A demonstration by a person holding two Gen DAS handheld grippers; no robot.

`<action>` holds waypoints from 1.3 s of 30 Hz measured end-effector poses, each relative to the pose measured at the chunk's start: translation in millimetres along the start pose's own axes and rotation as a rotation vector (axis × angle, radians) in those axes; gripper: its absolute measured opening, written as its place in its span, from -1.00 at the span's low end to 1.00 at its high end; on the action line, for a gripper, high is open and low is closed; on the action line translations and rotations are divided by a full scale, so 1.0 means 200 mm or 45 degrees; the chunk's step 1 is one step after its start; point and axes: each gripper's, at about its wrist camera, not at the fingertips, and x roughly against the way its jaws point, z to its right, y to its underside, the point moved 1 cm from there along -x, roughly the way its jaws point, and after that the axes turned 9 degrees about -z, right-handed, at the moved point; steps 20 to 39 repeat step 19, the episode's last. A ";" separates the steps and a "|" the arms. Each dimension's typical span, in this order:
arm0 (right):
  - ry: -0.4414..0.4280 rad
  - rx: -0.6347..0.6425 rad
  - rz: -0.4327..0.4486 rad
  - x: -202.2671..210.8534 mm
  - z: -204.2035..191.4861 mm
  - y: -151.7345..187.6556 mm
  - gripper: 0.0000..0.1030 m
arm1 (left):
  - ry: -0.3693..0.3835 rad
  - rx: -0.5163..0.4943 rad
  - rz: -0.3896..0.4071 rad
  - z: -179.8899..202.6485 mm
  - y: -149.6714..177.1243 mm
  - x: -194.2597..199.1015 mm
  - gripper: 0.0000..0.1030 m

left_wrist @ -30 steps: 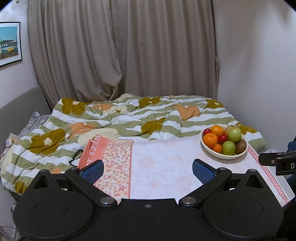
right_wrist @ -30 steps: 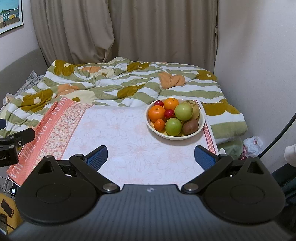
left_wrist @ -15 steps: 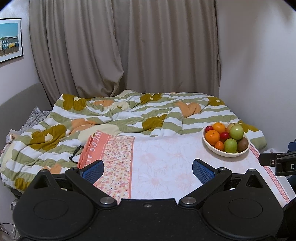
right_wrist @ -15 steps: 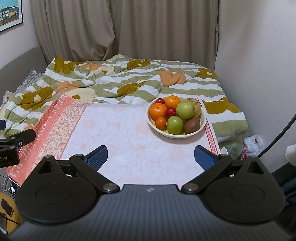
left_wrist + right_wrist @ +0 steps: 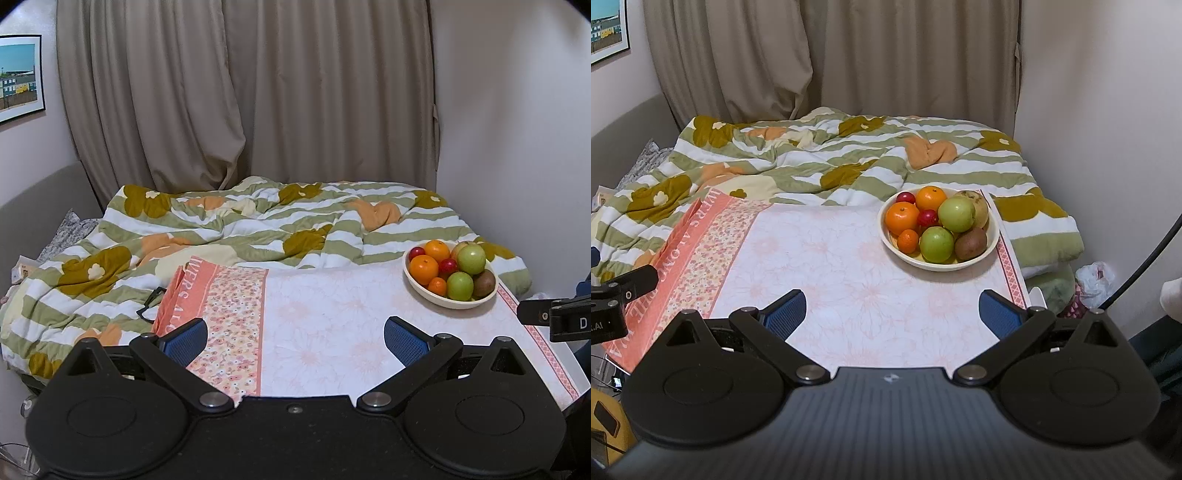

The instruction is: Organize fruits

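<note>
A cream bowl [image 5: 991, 246] full of fruit stands at the far right of a table with a floral cloth [image 5: 827, 273]. In it are oranges [image 5: 902, 218], green apples [image 5: 936, 244], small red fruits [image 5: 928, 218], a brown kiwi [image 5: 970, 243] and a yellowish pear [image 5: 979, 206]. The bowl also shows in the left wrist view [image 5: 439, 297]. My right gripper [image 5: 892, 308] is open and empty, above the table's near part, short of the bowl. My left gripper [image 5: 295, 339] is open and empty, over the table's left-middle, well left of the bowl.
A bed with a rumpled green-striped quilt [image 5: 812, 162] lies behind the table. Curtains [image 5: 240, 92] hang at the back and a wall [image 5: 1108, 110] stands to the right. A cable [image 5: 1145, 266] and a plastic bag [image 5: 1095, 278] are at the right of the table.
Both grippers have tilted up or pulled back slightly, so the bowl and table sit lower in both views. Both stay open and empty.
</note>
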 end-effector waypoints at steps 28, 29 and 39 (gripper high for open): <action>-0.002 0.000 0.000 0.00 0.00 0.00 1.00 | -0.019 0.020 0.016 -0.03 0.02 0.00 1.00; -0.002 0.000 0.000 0.00 0.00 0.00 1.00 | -0.019 0.020 0.016 -0.03 0.02 0.00 1.00; -0.002 0.000 0.000 0.00 0.00 0.00 1.00 | -0.019 0.020 0.016 -0.03 0.02 0.00 1.00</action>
